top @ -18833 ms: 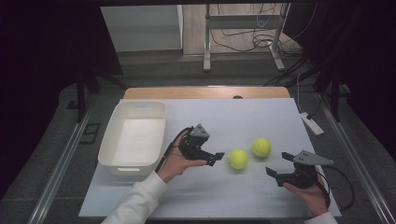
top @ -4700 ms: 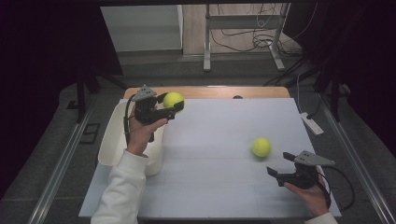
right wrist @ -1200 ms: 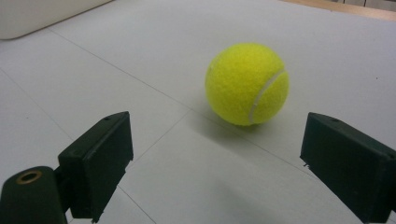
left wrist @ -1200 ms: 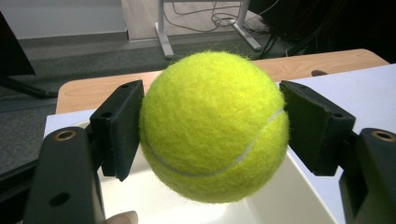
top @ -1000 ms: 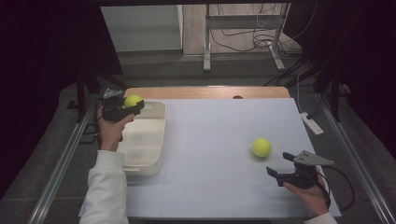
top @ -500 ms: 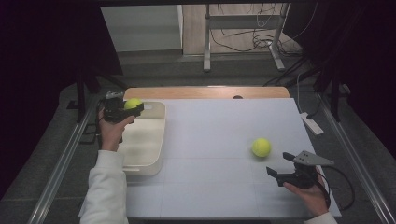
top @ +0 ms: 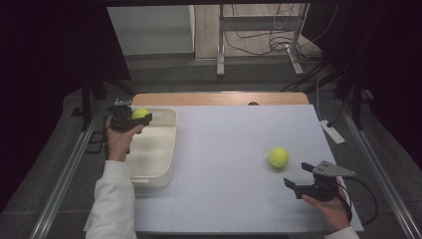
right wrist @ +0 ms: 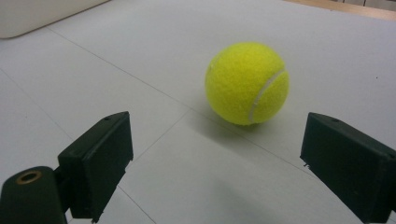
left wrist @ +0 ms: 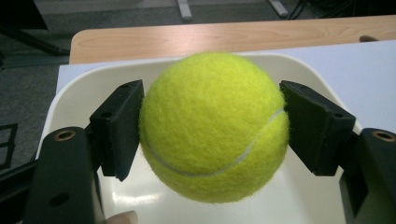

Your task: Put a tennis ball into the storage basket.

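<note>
Jaws of left gripper [left wrist: 212,140] clamping tennis ball [left wrist: 214,126], over white bin [left wrist: 74,98]

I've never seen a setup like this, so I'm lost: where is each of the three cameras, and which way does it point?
High view: above the person's side, looking forward and down on the table; forearms and both claws show.
Left gripper view: rides the left claw, looking along its jaws at the held tennis ball over the white bin.
Right gripper view: rides the right claw, facing the second ball on the table.
Shared: the high view also shows both balls.
</note>
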Available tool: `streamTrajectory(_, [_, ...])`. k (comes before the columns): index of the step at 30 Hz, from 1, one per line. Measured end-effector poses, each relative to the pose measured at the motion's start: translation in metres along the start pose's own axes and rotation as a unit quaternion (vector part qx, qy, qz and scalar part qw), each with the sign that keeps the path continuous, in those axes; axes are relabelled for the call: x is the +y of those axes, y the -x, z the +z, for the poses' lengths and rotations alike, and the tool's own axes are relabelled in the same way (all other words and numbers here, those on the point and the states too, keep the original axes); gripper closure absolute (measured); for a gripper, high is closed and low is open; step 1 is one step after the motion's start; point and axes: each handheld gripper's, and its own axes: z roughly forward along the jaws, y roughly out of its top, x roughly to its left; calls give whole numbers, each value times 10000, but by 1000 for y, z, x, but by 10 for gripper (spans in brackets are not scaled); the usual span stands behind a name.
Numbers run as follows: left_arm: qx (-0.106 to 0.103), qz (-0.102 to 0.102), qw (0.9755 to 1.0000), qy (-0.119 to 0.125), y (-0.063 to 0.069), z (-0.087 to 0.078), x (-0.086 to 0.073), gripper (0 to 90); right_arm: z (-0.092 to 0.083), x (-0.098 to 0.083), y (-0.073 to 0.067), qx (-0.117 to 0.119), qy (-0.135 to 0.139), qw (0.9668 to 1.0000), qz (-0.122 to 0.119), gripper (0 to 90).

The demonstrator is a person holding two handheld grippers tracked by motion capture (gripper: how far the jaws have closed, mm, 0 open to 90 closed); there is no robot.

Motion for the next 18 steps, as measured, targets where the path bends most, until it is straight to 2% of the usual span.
streamTrajectory(5, [74,19,9999,-127,-1,5,-2,268,0,0,0,-5,-2,10000,-3,92])
streamTrajectory(18, [90,51,9996,-269,-2,9,-4,267,0,0,0,-7,5,10000,0,93])
